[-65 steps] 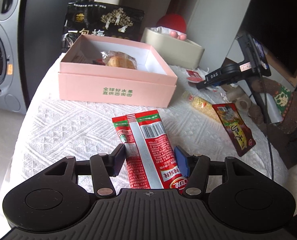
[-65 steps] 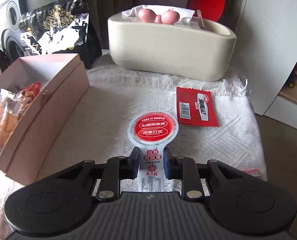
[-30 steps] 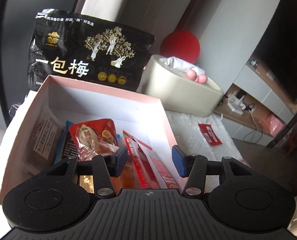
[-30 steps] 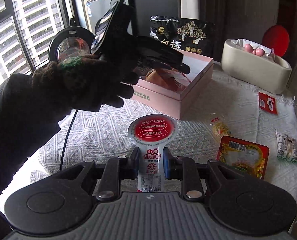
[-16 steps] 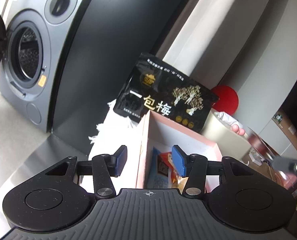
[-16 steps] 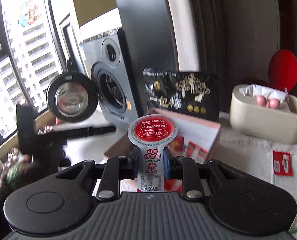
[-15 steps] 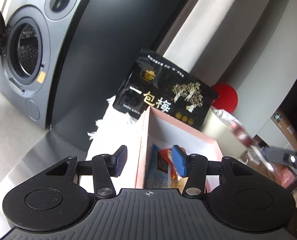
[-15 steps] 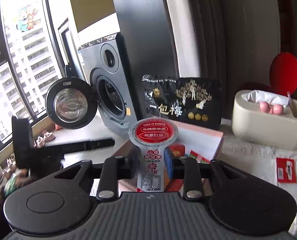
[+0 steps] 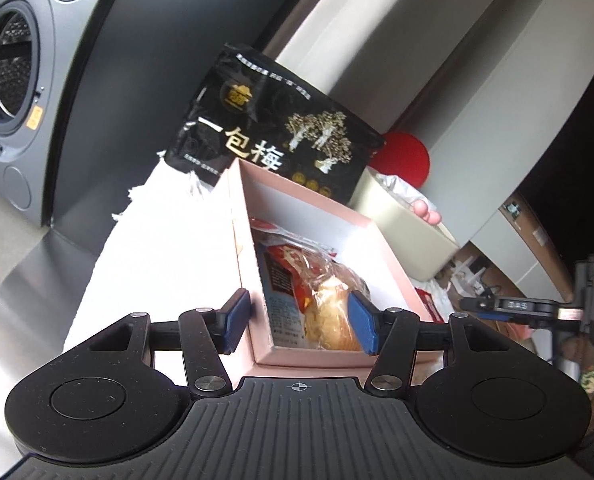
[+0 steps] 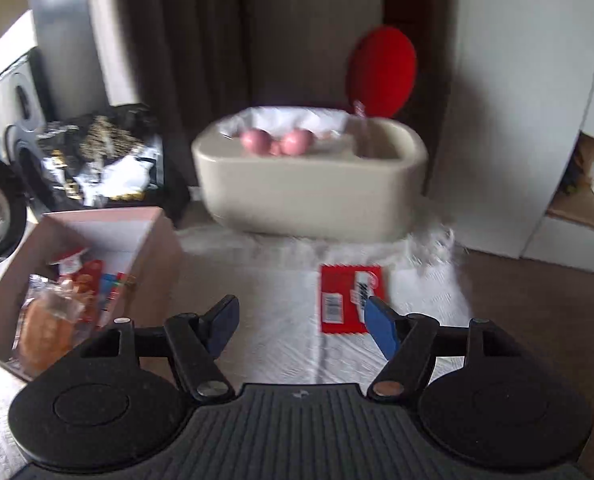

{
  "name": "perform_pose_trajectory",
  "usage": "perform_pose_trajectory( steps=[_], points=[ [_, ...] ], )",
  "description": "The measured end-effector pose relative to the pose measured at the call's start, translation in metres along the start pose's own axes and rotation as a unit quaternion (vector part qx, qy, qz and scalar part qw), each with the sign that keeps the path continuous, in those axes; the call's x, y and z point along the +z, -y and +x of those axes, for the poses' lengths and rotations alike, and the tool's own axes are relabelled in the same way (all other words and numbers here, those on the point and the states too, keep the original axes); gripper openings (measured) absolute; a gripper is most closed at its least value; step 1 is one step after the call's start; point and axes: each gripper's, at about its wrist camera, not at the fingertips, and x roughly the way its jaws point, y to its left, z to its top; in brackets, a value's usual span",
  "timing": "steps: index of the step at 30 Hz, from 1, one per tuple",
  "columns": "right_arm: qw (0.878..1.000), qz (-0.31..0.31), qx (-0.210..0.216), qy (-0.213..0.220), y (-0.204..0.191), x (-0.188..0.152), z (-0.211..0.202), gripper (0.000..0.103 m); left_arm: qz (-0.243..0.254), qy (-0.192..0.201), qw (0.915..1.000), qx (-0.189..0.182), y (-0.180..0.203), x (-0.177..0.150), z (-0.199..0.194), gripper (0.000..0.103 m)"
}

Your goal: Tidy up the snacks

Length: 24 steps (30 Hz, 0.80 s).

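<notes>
Snacks are being gathered into the pink box (image 9: 321,216), which stands on the white-clothed tabletop (image 10: 281,320) and already holds several packets, among them a wrapped bun (image 9: 329,320) at the near end. The right claw (image 10: 301,326) has just been opening; its jaws are spread and nothing is between them. It points at the red packet (image 10: 351,298) lying flat on the cloth just beyond its fingertips, in front of the cream tub (image 10: 309,188). The left claw (image 9: 299,322) is also released and holds nothing, its jaws straddling the near corner of the box, one pad outside the wall and one over the bun.

The step in hand looks like a drop-off just finished and a reach for the next loose snack. That next move probably calls for lowering the right claw onto the red packet, pinching an edge of the thin wrapper off the cloth, then carrying it left to the box.

The left wrist view shows the black snack bag (image 9: 273,128) leaning behind the box and the washing machine (image 9: 9,80) beyond; it shows little of the packet. The right wrist view shows that packet plainly, though motion blur leaves its printing unreadable.
</notes>
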Motion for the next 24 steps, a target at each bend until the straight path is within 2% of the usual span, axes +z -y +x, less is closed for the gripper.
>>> perform_pose_trajectory(
  steps=[2, 6, 9, 11, 14, 15, 19, 21, 24],
  points=[
    [1.000, 0.020, -0.013, -0.008, 0.010, -0.004, 0.023, 0.070, 0.007, 0.004, 1.0000, 0.006, 0.006, -0.004, 0.000, 0.056],
    [0.999, 0.018, -0.029, -0.015, 0.008, 0.001, 0.061, 0.070, 0.039, 0.050, 0.9965, 0.055, 0.023, -0.012, -0.022, 0.056],
    [0.998, 0.044, -0.033, -0.035, 0.019, 0.008, 0.086, 0.073, 0.050, 0.070, 0.9952, 0.048, 0.039, -0.021, -0.044, 0.056],
    [0.998, 0.050, -0.020, -0.033, 0.023, 0.008, 0.083, 0.067, 0.061, 0.065, 0.9954, 0.034, 0.051, -0.030, -0.052, 0.056],
    [0.999, 0.035, 0.017, -0.022, 0.020, 0.001, 0.055, 0.044, 0.059, 0.045, 0.9972, 0.009, 0.059, -0.047, -0.049, 0.056],
    [0.999, 0.029, 0.036, -0.015, 0.018, -0.005, 0.040, 0.042, 0.054, 0.037, 0.9978, 0.006, 0.060, -0.053, -0.046, 0.056],
    [0.994, -0.005, 0.108, 0.014, -0.004, -0.030, -0.028, 0.042, 0.036, -0.005, 0.9993, 0.003, 0.057, -0.069, -0.027, 0.056],
    [0.986, -0.027, 0.162, 0.004, -0.020, -0.044, -0.057, 0.042, 0.029, -0.023, 0.9993, -0.001, 0.058, -0.075, -0.020, 0.056],
    [0.964, -0.071, 0.254, -0.033, -0.048, -0.068, -0.080, 0.061, 0.019, -0.033, 0.9992, -0.009, 0.061, -0.082, -0.016, 0.056]
  ],
)
